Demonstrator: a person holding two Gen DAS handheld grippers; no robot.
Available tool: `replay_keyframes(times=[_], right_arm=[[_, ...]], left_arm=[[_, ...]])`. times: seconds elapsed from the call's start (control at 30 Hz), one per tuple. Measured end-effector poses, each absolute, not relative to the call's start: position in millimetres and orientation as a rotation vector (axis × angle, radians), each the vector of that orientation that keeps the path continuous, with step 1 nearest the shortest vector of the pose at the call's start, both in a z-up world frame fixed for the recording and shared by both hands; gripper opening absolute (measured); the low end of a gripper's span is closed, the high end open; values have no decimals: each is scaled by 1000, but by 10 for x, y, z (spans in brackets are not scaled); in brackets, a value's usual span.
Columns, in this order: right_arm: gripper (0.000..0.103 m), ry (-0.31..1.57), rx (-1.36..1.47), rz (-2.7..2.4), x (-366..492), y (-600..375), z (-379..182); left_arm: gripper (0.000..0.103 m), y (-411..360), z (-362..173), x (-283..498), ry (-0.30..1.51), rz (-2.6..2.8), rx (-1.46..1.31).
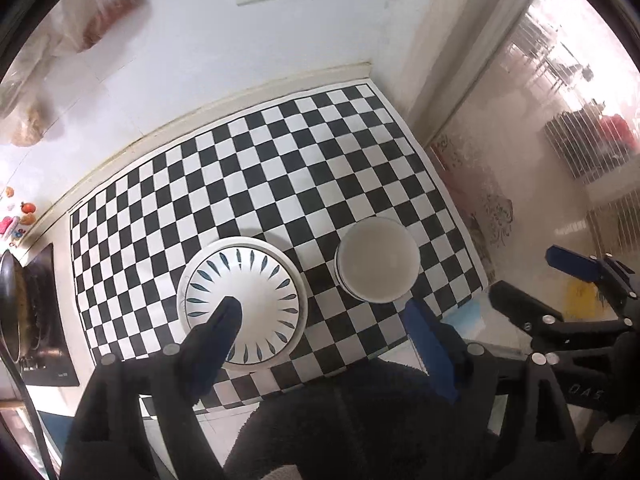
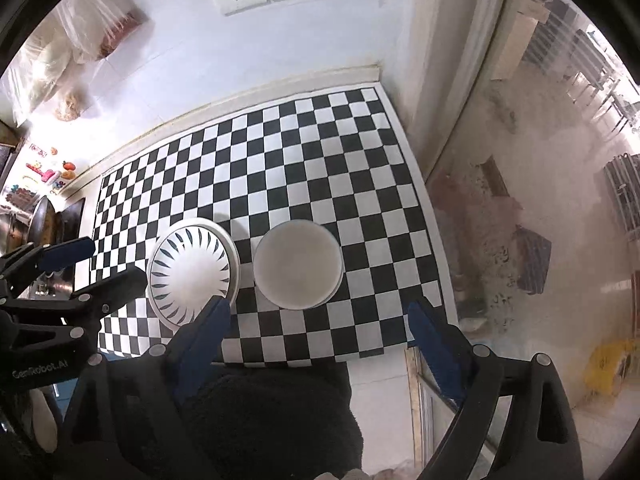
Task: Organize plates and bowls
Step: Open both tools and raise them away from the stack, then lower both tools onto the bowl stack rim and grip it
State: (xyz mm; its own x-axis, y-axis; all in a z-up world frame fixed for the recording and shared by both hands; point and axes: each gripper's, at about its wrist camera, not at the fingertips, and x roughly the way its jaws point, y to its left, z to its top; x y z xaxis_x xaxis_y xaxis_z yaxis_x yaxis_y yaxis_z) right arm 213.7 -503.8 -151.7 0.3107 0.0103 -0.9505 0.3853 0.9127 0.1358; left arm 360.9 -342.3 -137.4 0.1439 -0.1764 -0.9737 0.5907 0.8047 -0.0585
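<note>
Fingers, left gripper (image 1: 324,312): spread wide with nothing between them, hanging above the patterned stack and pointing steeply down at the desk.
Fingers, right gripper (image 2: 320,312): also wide apart and empty, above the gap between the two stacks.
Patterned stack (image 1: 242,302): a white dish with dark leaf marks, seated in a plain white plate whose rim shows all round it; it rests on the checkered mat (image 1: 280,152) near the front edge.
Plain stack (image 1: 378,260): a white bowl nested in at least one more, just beside the patterned stack on its right, not touching it.
Desk: the mat covers it back to the white wall; the far squares are bare.
Stage, as I judge it: like pieces are grouped and both grippers are clear, so the sorting looks close to done.
Doing the step well: if either stack needs squaring, come straight down, pinch one rim edge lightly and slide it; keep the other gripper away.
Risk: the glazed ware is slick, and the plain stack sits near the mat's right edge.
</note>
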Motion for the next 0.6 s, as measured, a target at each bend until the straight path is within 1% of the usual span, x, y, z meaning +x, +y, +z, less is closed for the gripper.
replay_keyframes(times=[0.27,0.6], right_arm=[[93,1222,373,-271,2091,-5048,-1397],[93,1240,404,-272,2056,-5081,-1468]], left_arm=[[83,-3324,-1342,3597,1325,-547,353],[83,-3334,-1368,3548,1344,-542,356]])
